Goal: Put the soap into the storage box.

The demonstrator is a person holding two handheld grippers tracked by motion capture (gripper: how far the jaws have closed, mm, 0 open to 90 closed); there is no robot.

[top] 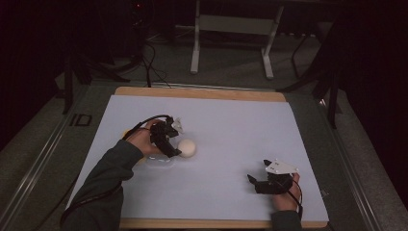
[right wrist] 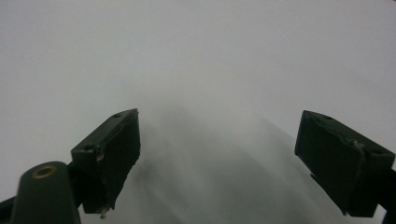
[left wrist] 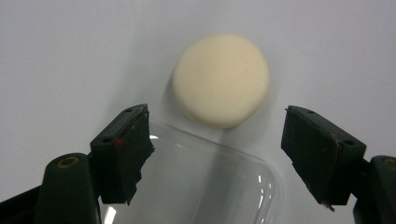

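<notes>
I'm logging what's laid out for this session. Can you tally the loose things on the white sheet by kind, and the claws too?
Cream round puck: 1
Clear plastic container: 1
Claws, left claw and right claw, both open with nothing between the pads: 2
Total: 4
A bit of yellow shows behind the left hand in the high view; I cannot tell what it is, so it is uncounted.

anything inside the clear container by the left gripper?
Nothing visible inside the clear container: white table sheet shows through it. The cream round piece lies outside, just past its rim. The left gripper stands open above it; its near part is covered.
</notes>
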